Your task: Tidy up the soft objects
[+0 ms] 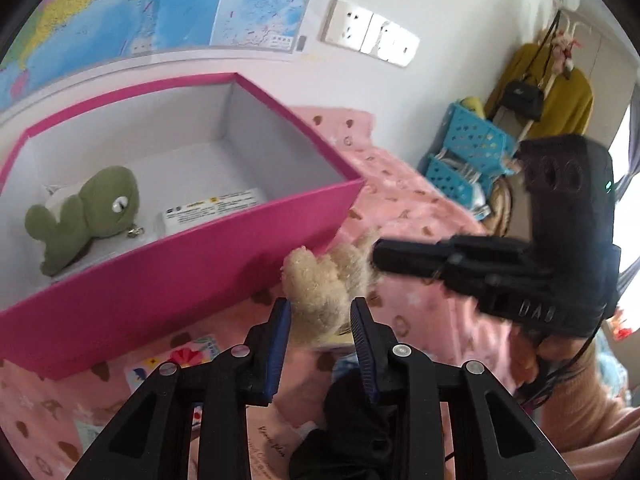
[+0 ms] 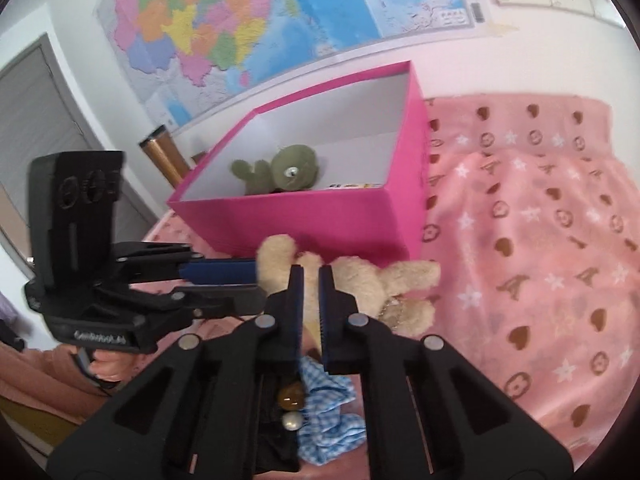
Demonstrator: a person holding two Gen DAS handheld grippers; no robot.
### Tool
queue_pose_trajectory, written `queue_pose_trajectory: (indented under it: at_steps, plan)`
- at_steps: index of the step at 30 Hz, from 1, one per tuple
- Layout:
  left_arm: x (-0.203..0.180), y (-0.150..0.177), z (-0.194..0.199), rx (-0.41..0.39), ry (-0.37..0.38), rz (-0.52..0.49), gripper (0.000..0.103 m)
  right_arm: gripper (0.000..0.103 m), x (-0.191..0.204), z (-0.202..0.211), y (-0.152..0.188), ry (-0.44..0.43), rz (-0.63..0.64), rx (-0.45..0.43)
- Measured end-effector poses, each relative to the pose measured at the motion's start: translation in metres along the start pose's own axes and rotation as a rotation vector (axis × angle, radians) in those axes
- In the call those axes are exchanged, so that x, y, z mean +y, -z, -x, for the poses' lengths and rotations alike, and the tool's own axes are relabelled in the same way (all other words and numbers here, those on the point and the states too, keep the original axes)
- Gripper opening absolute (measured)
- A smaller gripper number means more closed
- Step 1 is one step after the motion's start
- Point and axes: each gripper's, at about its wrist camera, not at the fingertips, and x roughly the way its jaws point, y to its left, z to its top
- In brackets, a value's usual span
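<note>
Left wrist view: my left gripper [image 1: 320,312] spread open around beige plush bear [image 1: 320,280].
Right gripper [image 2: 311,280]: pinching the bear [image 2: 360,284].
Around: pink box [image 1: 180,264] holds green frog plush [image 1: 88,216].
Writing: "DAS" on right gripper's body.

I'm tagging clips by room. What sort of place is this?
Probably a bedroom: a pink blanket covers what looks like a bed, a map hangs on the wall, and clothes hang on a rack.

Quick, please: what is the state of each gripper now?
Left gripper: open, fingers around the beige plush toy.
Right gripper: closed on the same toy.
</note>
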Motion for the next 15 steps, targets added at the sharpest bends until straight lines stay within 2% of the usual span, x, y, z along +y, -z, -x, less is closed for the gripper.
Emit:
queue_pose_trajectory:
  at_steps: [1,3,4,5,9,10,12,13,14,15]
  plan:
    - [0.001,0.001,-0.002,0.007,-0.013,0.001,0.032,0.011,-0.003,0.002,0.001,0.029,-0.005,-0.011]
    - [0.009,0.004,-0.006,0.021,-0.03,0.02,0.038,0.037,-0.023,0.004,0.005,0.057,-0.064,-0.022]
    - [0.012,0.005,-0.007,0.027,-0.027,0.028,0.043,0.059,-0.033,0.005,0.008,0.075,-0.101,-0.025]
    - [0.015,0.005,-0.009,0.031,-0.018,0.037,0.046,0.067,-0.042,0.004,0.009,0.083,-0.129,-0.029]
    - [0.018,0.003,-0.017,0.029,-0.011,0.031,0.045,0.067,-0.061,-0.012,0.007,0.011,-0.172,-0.012]
    - [0.018,0.001,-0.019,0.035,-0.005,0.036,0.043,0.062,-0.062,-0.017,0.006,0.0,-0.168,-0.007]
    - [0.019,-0.001,-0.021,0.043,0.005,0.047,0.04,0.044,-0.059,-0.026,0.003,-0.013,-0.148,0.004]
    - [0.02,0.0,-0.02,0.043,0.005,0.05,0.037,0.027,-0.056,-0.027,0.002,-0.034,-0.146,0.006]
    - [0.02,0.0,-0.018,0.044,0.005,0.053,0.035,0.021,-0.054,-0.028,0.002,-0.049,-0.144,0.009]
    - [0.019,0.0,-0.015,0.04,0.01,0.053,0.035,0.021,-0.049,-0.026,0.002,-0.038,-0.131,0.011]
